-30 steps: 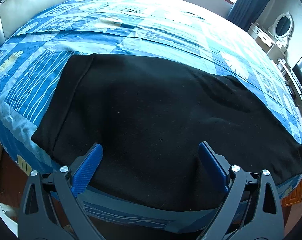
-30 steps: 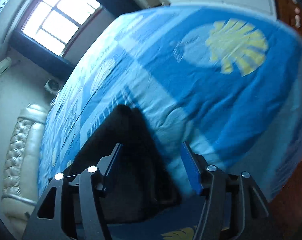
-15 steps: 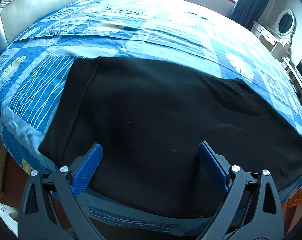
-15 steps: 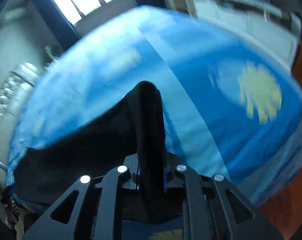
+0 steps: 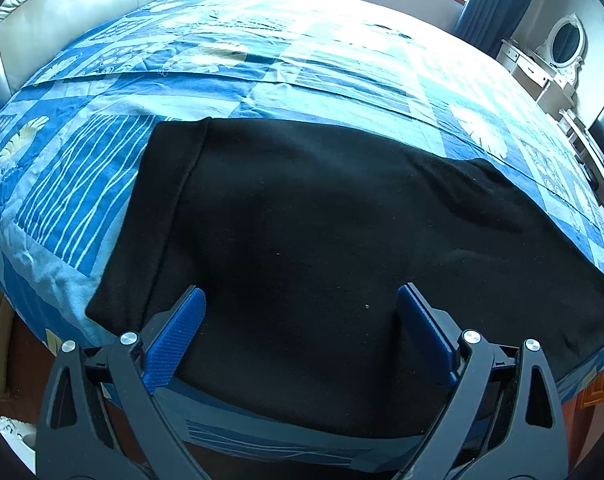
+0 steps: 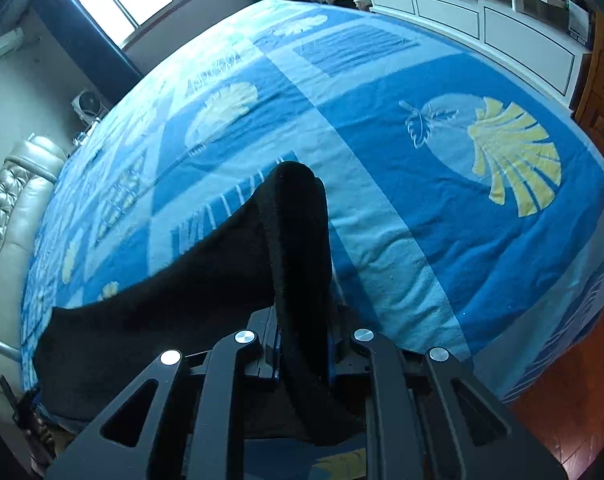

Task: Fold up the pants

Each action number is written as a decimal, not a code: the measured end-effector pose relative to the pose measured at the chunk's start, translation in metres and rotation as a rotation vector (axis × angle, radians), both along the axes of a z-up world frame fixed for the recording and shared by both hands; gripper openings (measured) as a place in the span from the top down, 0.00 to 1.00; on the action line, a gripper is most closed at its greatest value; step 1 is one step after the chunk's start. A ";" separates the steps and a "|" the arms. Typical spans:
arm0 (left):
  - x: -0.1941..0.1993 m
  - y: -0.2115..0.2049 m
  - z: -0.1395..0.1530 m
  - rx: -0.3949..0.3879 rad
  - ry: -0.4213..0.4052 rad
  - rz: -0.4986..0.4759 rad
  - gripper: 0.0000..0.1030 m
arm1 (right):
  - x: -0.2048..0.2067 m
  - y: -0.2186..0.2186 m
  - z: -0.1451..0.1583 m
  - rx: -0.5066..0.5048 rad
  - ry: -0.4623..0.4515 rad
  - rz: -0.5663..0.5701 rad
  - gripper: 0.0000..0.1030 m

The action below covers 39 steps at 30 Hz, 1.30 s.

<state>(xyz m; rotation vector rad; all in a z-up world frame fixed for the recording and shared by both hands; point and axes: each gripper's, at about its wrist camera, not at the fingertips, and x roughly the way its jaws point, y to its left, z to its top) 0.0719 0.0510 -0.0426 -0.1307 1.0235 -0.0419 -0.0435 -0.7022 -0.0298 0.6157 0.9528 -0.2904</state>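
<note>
Left gripper spread wide above black pants, lying flat near the front edge of a blue patterned bedspread. Right gripper clamped on a lifted end of the pants.

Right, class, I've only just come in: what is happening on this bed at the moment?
A person with a gripper in each hand is folding black pants spread on a blue patterned bedspread. The right gripper is shut on one end of the pants and holds it lifted off the bed. The left gripper is open, poised over the other end near the bed's edge, gripping nothing yet.
</note>
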 end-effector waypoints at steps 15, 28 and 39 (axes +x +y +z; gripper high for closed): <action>-0.001 0.011 -0.004 0.008 -0.004 -0.027 0.06 | 0.020 0.097 0.119 0.058 -0.202 0.109 0.85; 0.000 0.011 -0.004 -0.001 0.001 -0.036 0.05 | 0.083 0.280 0.132 -0.059 -0.194 0.365 0.85; 0.000 0.008 -0.004 0.003 -0.001 -0.043 0.05 | 0.120 0.417 0.048 -0.140 -0.024 0.539 0.85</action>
